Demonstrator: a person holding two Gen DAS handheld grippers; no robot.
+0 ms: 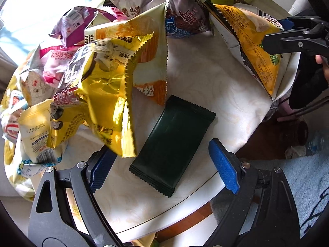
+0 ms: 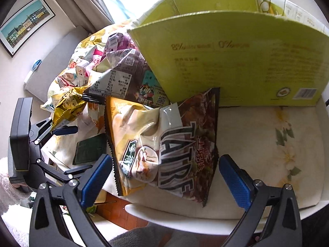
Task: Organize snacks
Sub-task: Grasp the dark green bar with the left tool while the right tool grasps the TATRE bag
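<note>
Item: flat dark-green foil snack packet, lying loose on white floral tablecloth between spread left gripper fingers; right gripper likewise agape at barbecue crisp bag; best pinched across narrow width, low.

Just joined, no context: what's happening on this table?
A person with two handheld grippers is sorting snacks. The left gripper is open around a dark green packet lying flat on the table. The right gripper is open around a barbecue chip bag in front of a green cardboard box. Neither holds anything yet.
</note>
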